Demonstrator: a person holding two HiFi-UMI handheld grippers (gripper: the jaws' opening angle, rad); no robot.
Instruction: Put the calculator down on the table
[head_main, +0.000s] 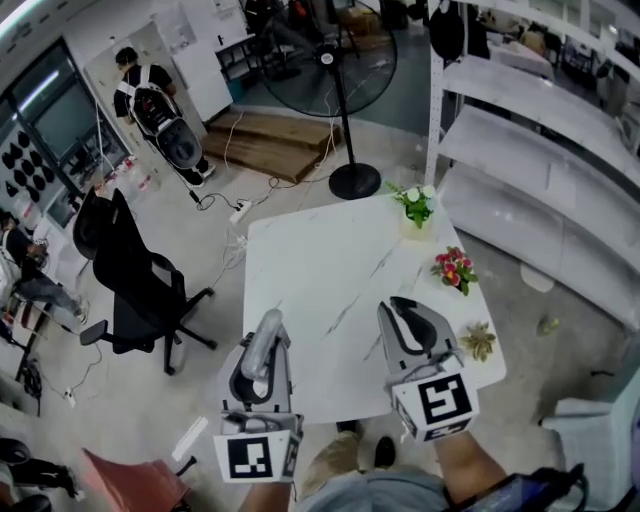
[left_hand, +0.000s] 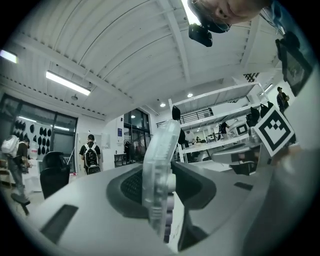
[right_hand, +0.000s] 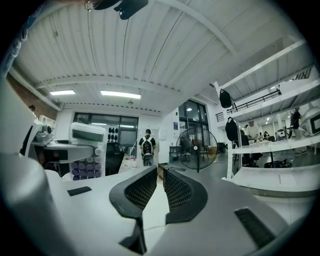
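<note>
Gripping a translucent calculator (left_hand: 159, 170) edge-on and upright, the left gripper (head_main: 268, 330) hangs over the near left edge of the white marble table (head_main: 320, 260), so the calculator is in the air, not on the top. The right gripper (head_main: 408, 318) is clenched on nothing above the near right part. Three small potted plants (head_main: 454, 268) line the right edge, leaving broad white surface ahead of both grippers. A black office chair (head_main: 140, 290) stands off the left edge. Any print on the calculator's purple keys is too small to read.
</note>
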